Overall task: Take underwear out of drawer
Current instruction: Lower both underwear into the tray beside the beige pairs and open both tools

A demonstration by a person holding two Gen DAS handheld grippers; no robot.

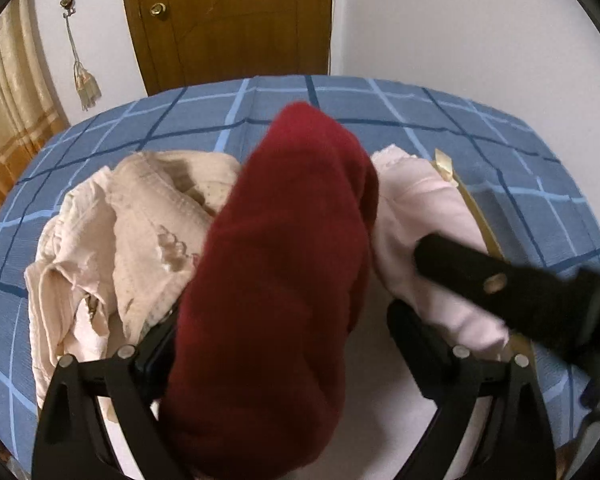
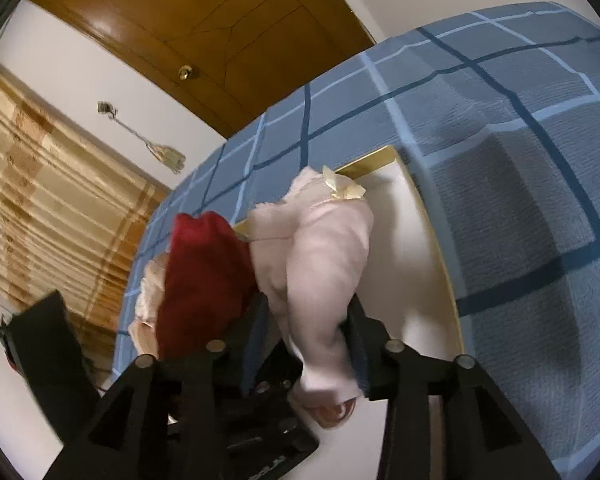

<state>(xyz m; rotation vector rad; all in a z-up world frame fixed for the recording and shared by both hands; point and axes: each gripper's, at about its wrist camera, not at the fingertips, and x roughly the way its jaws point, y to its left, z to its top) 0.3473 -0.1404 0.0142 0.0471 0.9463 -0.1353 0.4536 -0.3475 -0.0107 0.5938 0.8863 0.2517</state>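
The bed (image 1: 480, 128), covered in a blue checked sheet, fills the middle of both views. Behind it stand a white wall and a brown wooden door (image 1: 228, 20); a striped gold curtain (image 1: 8, 112) hangs at the left, with a tassel (image 1: 86, 80) on a wall hook beside it.

The left wrist view alone shows the cream garment (image 1: 132, 240), crumpled and spread wide at the left; in the right wrist view only a small edge of it shows past the red garment (image 1: 284, 272). The right wrist view alone shows the white drawer (image 2: 428, 264) with its pale wooden rim, set against the bed.

Left claw (image 1: 284, 344): jaws stand wide apart. The red garment lies bunched between them and rises toward the bed. It lies against the left finger, and the right finger stands clear of it. It hides most of the space between the fingers.

Right claw (image 2: 306, 316): jaws partly open. The pink garment (image 2: 324, 264) hangs between the two fingers, with a cream bow (image 2: 342, 184) at its far end over the drawer rim. Whether the pads press on the fabric cannot be told. In the left wrist view one black finger of the right claw crosses in from the right, blurred, over the pink garment.

All three garments sit in one pile at the drawer, touching one another, red in the middle.
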